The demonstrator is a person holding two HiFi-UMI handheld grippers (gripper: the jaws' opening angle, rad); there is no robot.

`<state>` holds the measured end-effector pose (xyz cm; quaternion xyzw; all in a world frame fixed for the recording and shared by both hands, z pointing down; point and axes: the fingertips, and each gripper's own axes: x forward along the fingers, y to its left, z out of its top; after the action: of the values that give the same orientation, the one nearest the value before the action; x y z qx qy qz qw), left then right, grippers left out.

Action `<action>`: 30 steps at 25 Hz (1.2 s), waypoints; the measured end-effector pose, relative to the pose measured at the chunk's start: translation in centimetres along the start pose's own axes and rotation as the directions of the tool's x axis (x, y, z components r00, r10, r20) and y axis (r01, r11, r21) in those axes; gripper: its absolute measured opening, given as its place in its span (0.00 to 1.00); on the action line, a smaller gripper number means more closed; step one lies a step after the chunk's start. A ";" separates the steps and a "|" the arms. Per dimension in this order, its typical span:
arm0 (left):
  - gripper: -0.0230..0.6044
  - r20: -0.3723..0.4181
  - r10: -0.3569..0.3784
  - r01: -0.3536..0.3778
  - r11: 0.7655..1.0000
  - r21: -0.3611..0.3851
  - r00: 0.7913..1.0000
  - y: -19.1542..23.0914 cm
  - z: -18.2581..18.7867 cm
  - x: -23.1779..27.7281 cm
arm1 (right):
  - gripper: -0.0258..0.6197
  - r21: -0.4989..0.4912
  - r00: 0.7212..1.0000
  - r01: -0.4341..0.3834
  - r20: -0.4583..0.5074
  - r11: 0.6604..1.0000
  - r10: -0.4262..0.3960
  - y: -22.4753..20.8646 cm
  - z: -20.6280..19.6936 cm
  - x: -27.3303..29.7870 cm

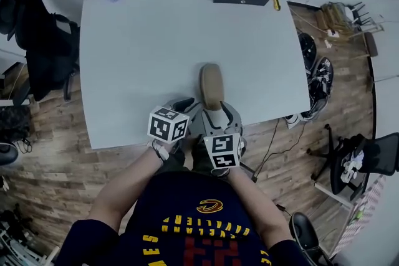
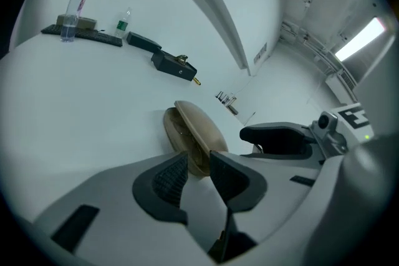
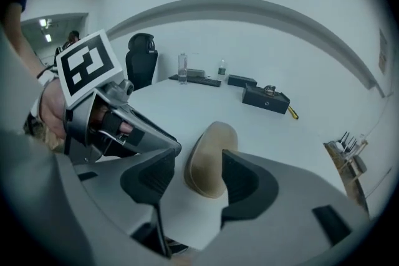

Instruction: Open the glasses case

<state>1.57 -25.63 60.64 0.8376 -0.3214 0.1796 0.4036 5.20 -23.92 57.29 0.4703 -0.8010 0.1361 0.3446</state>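
Glasses case [image 1: 211, 85], tan oval hard shell, on pale grey table [image 1: 156, 40] near front edge, just ahead of left gripper [image 2: 198, 162] and right gripper [image 3: 199, 162], both released, empty. Pin base with one; lift lid at seam with other.

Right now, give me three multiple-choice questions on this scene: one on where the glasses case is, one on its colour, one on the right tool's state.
1. Where on the table does the glasses case lie? A near edge; B far corner; C left edge.
2. The case's colour? A black; B tan; C red.
3. The right tool is: A shut on the case; B shut, empty; C open.
Answers: 1 A, the head view shows it there; 2 B, its shell is tan; 3 C, its jaws stand apart, off the case.
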 end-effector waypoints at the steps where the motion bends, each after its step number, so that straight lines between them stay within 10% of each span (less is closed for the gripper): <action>1: 0.23 -0.006 0.003 -0.003 1.000 -0.014 1.000 0.2 -0.2 0.5 | 0.42 -0.023 1.000 0.014 -0.012 1.000 -0.014 -0.1 -0.3 0.4; 14: 0.23 -0.038 0.015 -0.022 0.985 -0.171 0.999 2.0 -1.4 3.6 | 0.45 -0.124 0.994 0.075 -0.074 0.989 -0.085 -1.2 -3.0 3.1; 30: 0.23 -0.061 0.038 -0.047 0.984 -0.170 0.997 1.9 -1.4 4.2 | 0.34 -0.055 0.995 0.089 -0.029 0.995 -0.091 -3.0 -2.7 1.4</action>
<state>3.23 -27.04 64.91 0.7872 -0.3416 0.1841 0.4792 8.42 -24.91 59.93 0.4943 -0.7769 0.1063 0.3753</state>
